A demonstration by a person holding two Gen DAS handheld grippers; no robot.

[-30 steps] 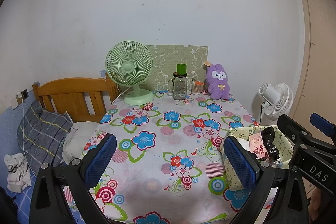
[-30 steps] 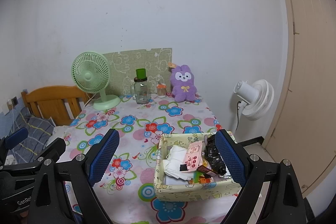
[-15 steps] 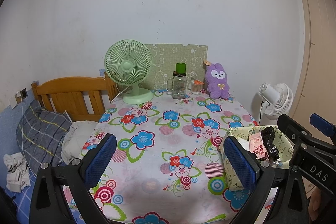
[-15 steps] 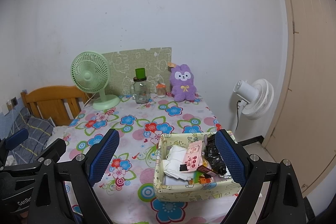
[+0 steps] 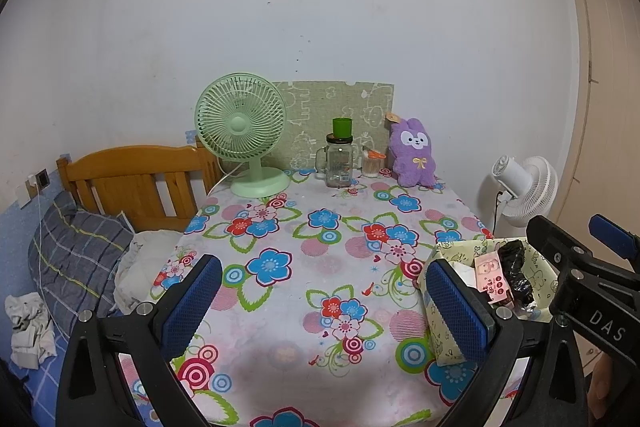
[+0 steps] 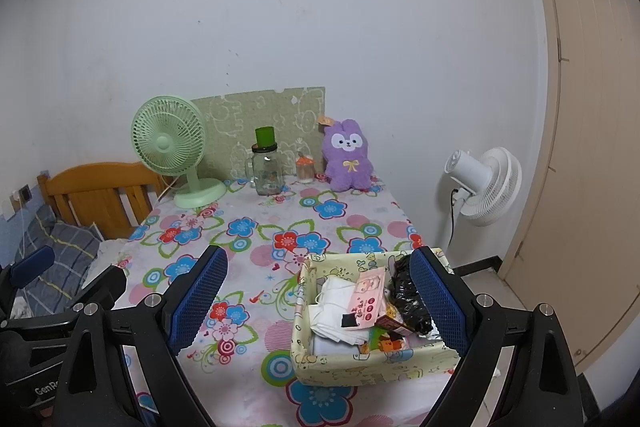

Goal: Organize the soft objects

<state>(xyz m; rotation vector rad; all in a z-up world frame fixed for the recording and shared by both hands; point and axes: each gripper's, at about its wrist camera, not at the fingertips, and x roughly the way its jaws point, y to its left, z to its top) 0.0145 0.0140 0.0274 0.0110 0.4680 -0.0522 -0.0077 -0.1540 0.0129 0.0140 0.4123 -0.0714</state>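
Both tongs hang level above the near edge of the flowered tabletop [image 5: 320, 267], pointing toward the far wall. The left tongs [image 5: 324, 311] are spread wide and grip nothing. The right tongs [image 6: 318, 301] are likewise spread, flanking the cloth basket [image 6: 360, 363] of oddments. Far back, the purple plush rabbit [image 6: 348, 157] sits upright beside a glass jar [image 6: 266, 171] and green fan [image 6: 176, 155].
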